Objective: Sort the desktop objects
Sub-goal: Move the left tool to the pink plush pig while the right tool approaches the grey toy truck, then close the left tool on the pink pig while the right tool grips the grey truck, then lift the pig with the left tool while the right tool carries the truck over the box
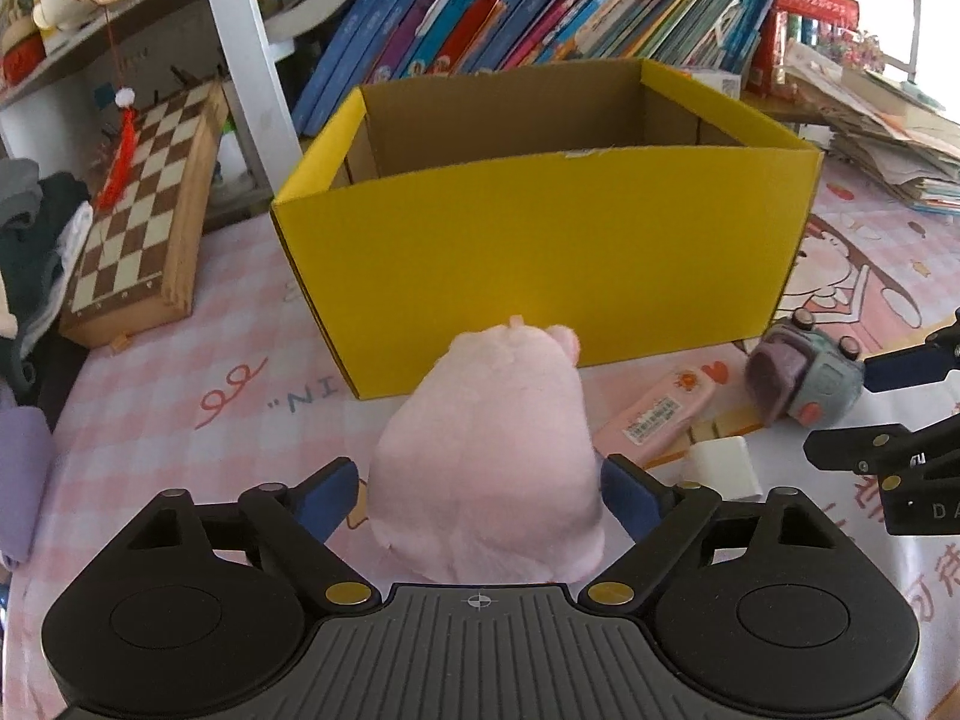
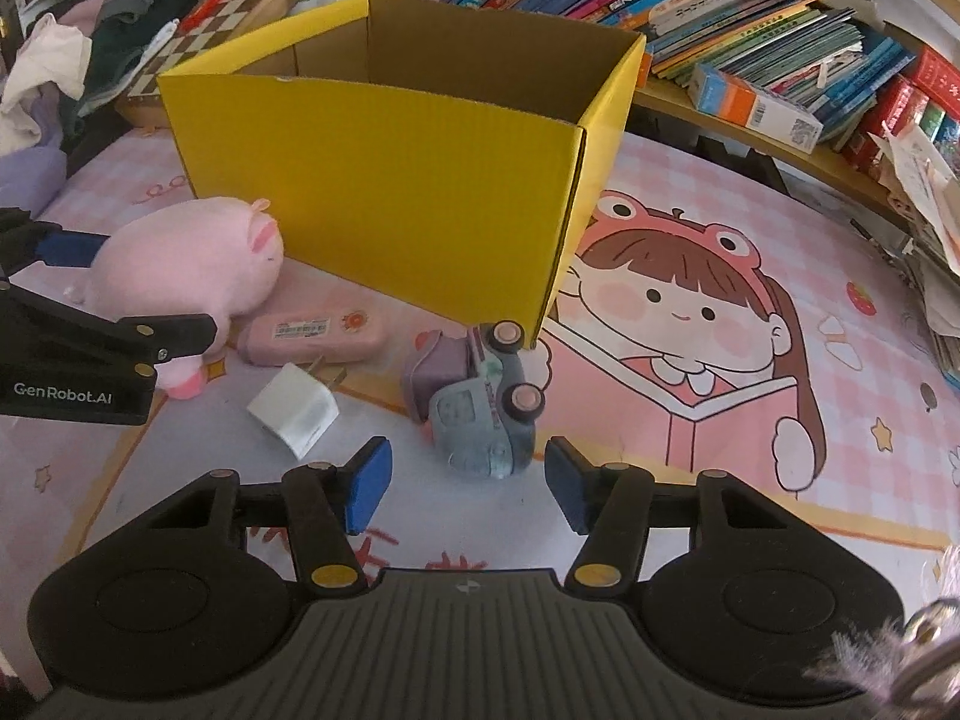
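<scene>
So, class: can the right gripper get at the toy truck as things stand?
Probably yes: the toy truck lies on its side just ahead of the open right gripper, with nothing between them.

Bkgd only. Desk mat (image 2: 750, 228): pink check, cartoon girl in frog hat reading a pink book, on R side of desk. Row of books (image 1: 510, 6) along shelf at back, mostly blue/red spines, leaning. Loose pile of papers/booklets (image 1: 888, 132) at far R, stacked untidily. Chessboard (image 1: 144, 204), wooden, brown/cream squares, tilted against white shelf post (image 1: 240, 48) at L. Red tassel (image 1: 120, 150) hangs in front of board. Heap of clothes (image 2: 90, 42), grey/dk green/white, beside board at L edge. Blue-orange carton (image 2: 756, 105) lies flat below the books.
</scene>
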`<action>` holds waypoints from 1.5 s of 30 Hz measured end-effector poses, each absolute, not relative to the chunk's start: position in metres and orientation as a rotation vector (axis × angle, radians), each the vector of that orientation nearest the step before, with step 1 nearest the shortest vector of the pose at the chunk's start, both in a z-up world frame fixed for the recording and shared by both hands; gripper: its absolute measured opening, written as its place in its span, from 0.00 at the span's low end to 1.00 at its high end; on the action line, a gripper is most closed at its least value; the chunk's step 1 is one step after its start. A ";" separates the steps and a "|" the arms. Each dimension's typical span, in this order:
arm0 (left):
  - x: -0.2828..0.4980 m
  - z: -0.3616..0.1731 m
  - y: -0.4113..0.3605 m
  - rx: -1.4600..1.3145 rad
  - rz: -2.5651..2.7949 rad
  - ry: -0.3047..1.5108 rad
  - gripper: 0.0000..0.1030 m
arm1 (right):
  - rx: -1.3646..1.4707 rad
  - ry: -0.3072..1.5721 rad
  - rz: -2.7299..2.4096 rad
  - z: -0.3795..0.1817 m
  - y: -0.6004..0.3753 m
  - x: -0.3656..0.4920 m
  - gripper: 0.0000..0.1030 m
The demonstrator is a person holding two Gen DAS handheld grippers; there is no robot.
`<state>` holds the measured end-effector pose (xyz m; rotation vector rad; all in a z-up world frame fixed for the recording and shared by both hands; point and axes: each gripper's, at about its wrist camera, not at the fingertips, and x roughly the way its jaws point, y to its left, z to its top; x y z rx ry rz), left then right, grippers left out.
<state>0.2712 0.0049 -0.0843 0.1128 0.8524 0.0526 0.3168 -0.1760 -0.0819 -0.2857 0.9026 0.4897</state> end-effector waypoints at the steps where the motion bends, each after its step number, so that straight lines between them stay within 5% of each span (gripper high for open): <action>1: 0.273 -0.086 0.007 0.105 0.053 0.857 0.85 | -0.288 0.906 0.489 -0.083 -0.175 0.319 0.52; 22: 0.272 -0.089 0.015 0.021 -0.002 0.884 0.63 | -0.259 0.919 0.518 -0.087 -0.175 0.330 0.38; 45: 0.210 -0.046 0.018 -0.090 -0.048 0.796 0.62 | -0.156 0.919 0.579 -0.047 -0.190 0.273 0.38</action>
